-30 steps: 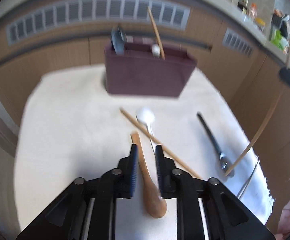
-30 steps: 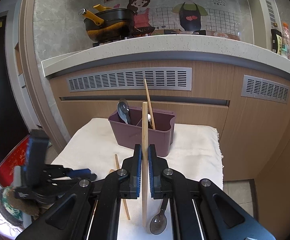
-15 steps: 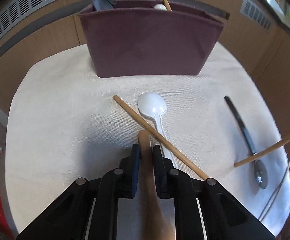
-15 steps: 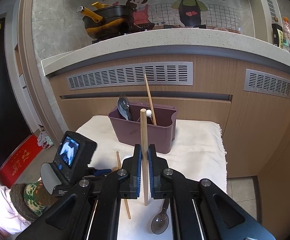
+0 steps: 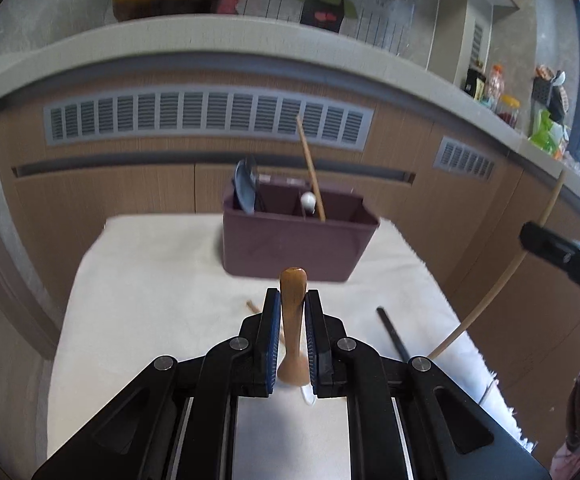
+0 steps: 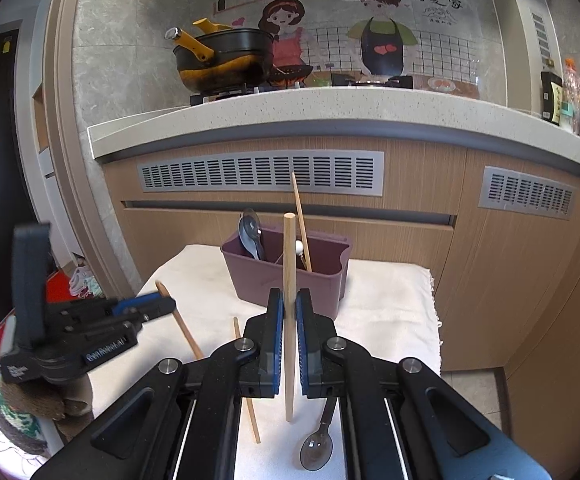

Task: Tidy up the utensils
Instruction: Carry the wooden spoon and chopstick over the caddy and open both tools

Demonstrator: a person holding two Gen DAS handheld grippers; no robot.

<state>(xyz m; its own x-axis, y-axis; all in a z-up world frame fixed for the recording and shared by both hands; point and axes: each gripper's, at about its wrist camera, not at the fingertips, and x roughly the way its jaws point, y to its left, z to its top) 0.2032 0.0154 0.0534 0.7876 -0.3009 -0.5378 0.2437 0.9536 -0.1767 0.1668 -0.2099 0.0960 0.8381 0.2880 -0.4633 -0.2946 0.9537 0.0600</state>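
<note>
The left gripper [image 5: 292,312], jaws just closed on the wooden spoon [image 5: 292,322], has lifted it off the cloth [image 5: 150,300] toward the purple caddy [image 5: 296,246], while the right gripper [image 6: 289,312] stays clamped on a chopstick [image 6: 289,300].

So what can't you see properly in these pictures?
- Wooden spoon: bowl mostly hidden behind the left gripper in the left wrist view.
- White spoon: only a sliver shows under that gripper.
- Purple caddy: its inside is hidden by its front wall in both views.
- Metal spoon: handle covered by the right gripper, which holds a chopstick.
</note>
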